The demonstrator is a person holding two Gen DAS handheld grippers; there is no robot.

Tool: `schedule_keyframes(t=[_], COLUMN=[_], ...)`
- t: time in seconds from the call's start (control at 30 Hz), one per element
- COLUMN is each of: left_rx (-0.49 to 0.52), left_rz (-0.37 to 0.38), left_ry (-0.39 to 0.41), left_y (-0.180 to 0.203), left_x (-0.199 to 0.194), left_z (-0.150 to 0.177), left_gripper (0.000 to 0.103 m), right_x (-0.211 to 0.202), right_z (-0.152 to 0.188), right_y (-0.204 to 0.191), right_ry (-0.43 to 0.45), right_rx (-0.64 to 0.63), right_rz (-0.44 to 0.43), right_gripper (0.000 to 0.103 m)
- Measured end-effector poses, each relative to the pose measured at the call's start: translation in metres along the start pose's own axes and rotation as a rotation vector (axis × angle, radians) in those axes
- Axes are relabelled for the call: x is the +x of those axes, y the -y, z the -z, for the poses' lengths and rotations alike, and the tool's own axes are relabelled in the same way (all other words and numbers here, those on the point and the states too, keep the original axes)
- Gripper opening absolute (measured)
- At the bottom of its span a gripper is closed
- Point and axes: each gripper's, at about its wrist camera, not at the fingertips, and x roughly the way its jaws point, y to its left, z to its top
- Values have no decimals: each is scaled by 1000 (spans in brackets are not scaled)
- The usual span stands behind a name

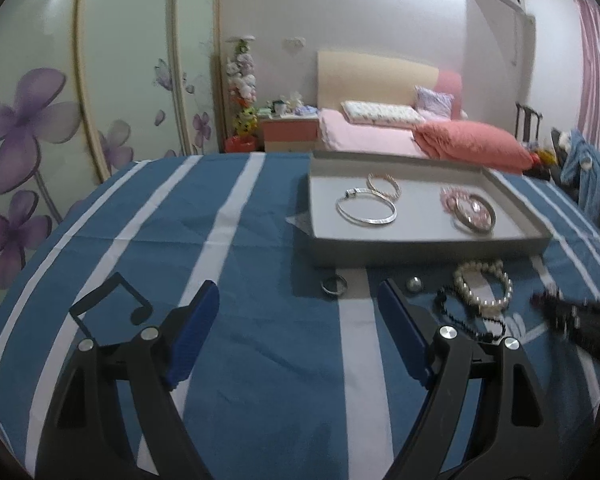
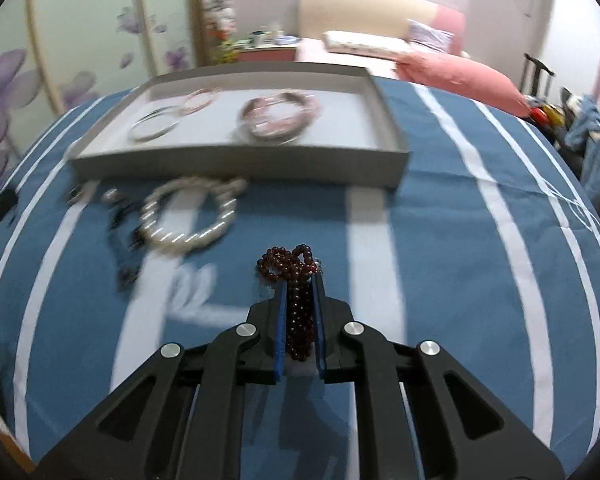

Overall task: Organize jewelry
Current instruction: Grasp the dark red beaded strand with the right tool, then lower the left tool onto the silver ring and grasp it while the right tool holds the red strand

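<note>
My right gripper is shut on a dark red bead bracelet and holds it above the striped cloth, in front of the grey tray. The tray holds a silver bangle, a rose-gold bracelet and pink bangles. A pearl bracelet, a black bead strand, a dark ring and a small silver bead lie on the cloth before the tray. My left gripper is open and empty, just left of them. The right gripper shows blurred at the right edge.
The table is covered with a blue cloth with white stripes. A bed with pink bedding and a wardrobe with purple flowers stand behind the table. A chair with blue clothes stands at the right.
</note>
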Motion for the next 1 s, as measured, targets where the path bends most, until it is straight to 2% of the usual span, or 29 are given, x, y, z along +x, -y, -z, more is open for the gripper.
schedule_keyframes(t=[0.3,0.5,0.8,0.9,0.97,1.0], left_rx=[22,5,13,17,23,27], left_rz=[9,11,14,12,15,15], left_ry=[-132,-222,-254,-251,-247,-244], left_y=[10,10,16,17,19,20], left_x=[41,72,87,89,90,89], left_z=[-7,-10,-15,-18,-20,-20], left_gripper=[79,64,59,52,35,30], right_x=[14,15,15,15,14,14], right_z=[-12,-12,-12,-12,-12,-12], right_y=[9,9,15,16,16,16], right_ry=[18,18,16,16,16,16], right_rx=[34,45,62,68,70,71], right_rz=[9,-4,-27,-34,-37,-38], right_gripper=[12,12,12,13,13,13])
